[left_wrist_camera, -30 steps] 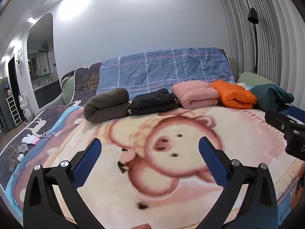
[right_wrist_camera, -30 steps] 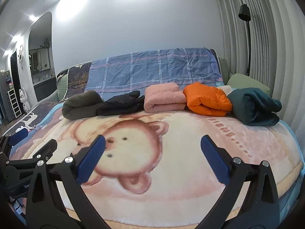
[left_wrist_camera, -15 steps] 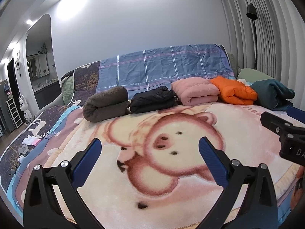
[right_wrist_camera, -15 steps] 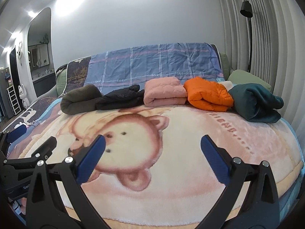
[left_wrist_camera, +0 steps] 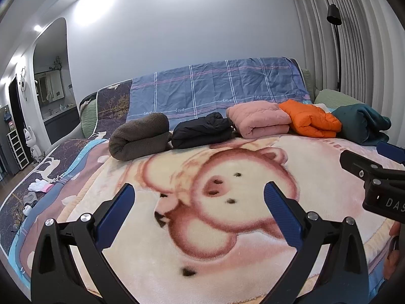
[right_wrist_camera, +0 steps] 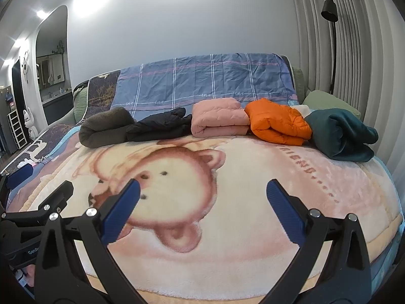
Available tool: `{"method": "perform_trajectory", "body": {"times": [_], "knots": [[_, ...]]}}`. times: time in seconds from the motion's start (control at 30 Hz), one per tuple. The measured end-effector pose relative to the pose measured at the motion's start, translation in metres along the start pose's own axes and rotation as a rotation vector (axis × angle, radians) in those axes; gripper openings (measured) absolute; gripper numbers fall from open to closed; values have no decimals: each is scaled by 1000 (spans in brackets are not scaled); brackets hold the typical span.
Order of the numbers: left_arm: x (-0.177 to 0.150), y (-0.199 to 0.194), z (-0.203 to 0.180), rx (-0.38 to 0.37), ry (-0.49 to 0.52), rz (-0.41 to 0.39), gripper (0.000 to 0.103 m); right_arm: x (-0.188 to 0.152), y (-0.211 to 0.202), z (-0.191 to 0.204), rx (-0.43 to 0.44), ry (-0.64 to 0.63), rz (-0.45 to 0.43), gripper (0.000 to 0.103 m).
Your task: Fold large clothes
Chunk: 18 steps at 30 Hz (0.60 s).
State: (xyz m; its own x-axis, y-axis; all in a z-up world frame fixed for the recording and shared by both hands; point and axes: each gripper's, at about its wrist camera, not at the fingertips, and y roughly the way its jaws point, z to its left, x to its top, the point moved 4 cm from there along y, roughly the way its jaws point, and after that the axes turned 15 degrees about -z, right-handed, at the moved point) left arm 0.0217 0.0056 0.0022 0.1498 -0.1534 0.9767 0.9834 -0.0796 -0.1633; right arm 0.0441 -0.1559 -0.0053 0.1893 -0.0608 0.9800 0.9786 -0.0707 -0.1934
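Both the left gripper (left_wrist_camera: 197, 202) and the right gripper (right_wrist_camera: 202, 197) hover wide apart, empty. Well ahead of the fingers, five folded garments (right_wrist_camera: 220, 121) line the bed (right_wrist_camera: 253, 228); folding looks finished, nothing unfolded in sight

bare blanket (left_wrist_camera: 227, 228) ahead, folded clothes (left_wrist_camera: 258, 119) lining far edge

Five folded garments lie in a row well ahead of the open left gripper (left_wrist_camera: 197, 200): a brown fleece (left_wrist_camera: 138, 139), black jacket (left_wrist_camera: 202, 129), pink quilted coat (left_wrist_camera: 258, 119), orange puffer jacket (left_wrist_camera: 311, 118) and teal fleece (left_wrist_camera: 359, 122), each touching its neighbour.
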Motion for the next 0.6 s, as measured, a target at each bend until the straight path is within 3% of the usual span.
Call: {"method": "perform_trajectory", "body": {"times": [0.6], "knots": [[-3,-5,-5,6,13,18,102,-3,-5,2,7,-3,7,101]]}}
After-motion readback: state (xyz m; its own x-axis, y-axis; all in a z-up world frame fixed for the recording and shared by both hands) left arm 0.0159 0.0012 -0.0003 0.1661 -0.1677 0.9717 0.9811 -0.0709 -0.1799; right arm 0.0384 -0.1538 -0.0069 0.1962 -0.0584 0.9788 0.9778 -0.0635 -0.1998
